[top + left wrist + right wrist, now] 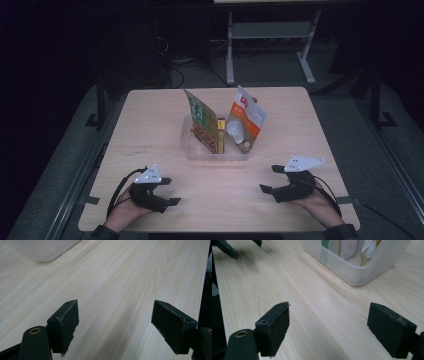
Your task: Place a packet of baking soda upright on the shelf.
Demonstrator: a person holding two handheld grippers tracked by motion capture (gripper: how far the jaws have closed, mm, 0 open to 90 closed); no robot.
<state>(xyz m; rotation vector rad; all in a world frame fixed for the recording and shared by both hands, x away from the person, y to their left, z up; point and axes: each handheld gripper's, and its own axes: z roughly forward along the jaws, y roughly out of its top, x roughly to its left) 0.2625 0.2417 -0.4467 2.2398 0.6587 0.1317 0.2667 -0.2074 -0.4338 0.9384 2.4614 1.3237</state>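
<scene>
The fingers (63,327) of the left gripper (166,191) and right gripper (267,179) are spread, nothing held; the packets (204,124) in the clear bin (216,154) seem untouched, so the handling is judged unstarted.

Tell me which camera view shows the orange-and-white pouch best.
The high view: the orange-and-white pouch stands whole in the clear bin, leaning right. The right gripper view catches its lower part through the bin wall; the left gripper view has just a bin corner.

Light wood table (150,130) on grey carpeted floor (390,165); dim room, dark background, a metal-legged grey bench frame (270,35) behind, cables (175,70) beneath.
</scene>
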